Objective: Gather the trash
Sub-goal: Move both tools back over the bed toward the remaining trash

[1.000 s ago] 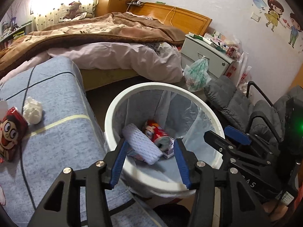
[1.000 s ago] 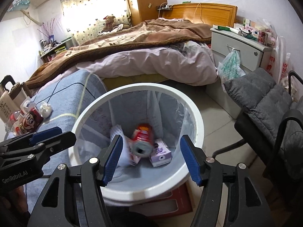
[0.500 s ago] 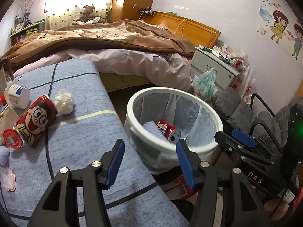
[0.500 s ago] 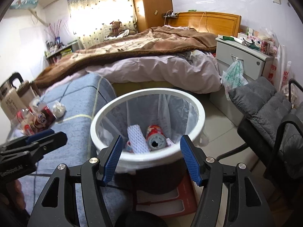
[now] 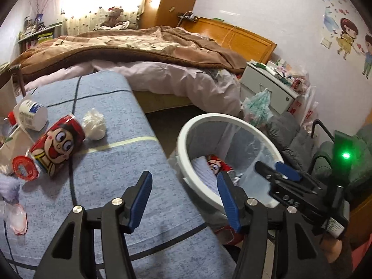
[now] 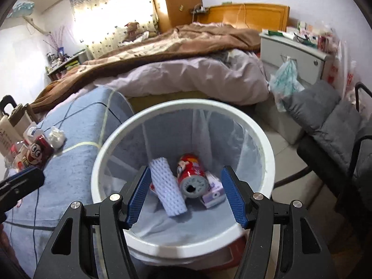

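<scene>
A white lined trash bin (image 6: pixel 267 153) holds a white foam net sleeve (image 6: pixel 168 188), a red cartoon can (image 6: pixel 191 174) and a small purple box (image 6: pixel 212 191). My right gripper (image 6: pixel 186 191) is open and empty just above the bin's near rim. My left gripper (image 5: pixel 183 197) is open and empty over the blue cloth's edge, left of the bin (image 5: pixel 186 134). On the blue cloth (image 5: pixel 104 176) lie a red cartoon can (image 5: pixel 57 144), a crumpled white tissue (image 5: pixel 94 125), a white cup (image 5: pixel 30 115) and a red lid (image 5: pixel 23 167).
A bed (image 5: pixel 139 53) with a brown blanket stands behind. A white nightstand (image 5: pixel 269 88) with a hanging plastic bag (image 5: pixel 258 107) is at the back right. A grey cushioned chair (image 6: pixel 325 116) stands right of the bin. More wrappers (image 5: pixel 16 216) lie at the cloth's left edge.
My left gripper has let the foam sleeve fall into the bin and moved left, back over the blue cloth. My right gripper stays open over the bin.
</scene>
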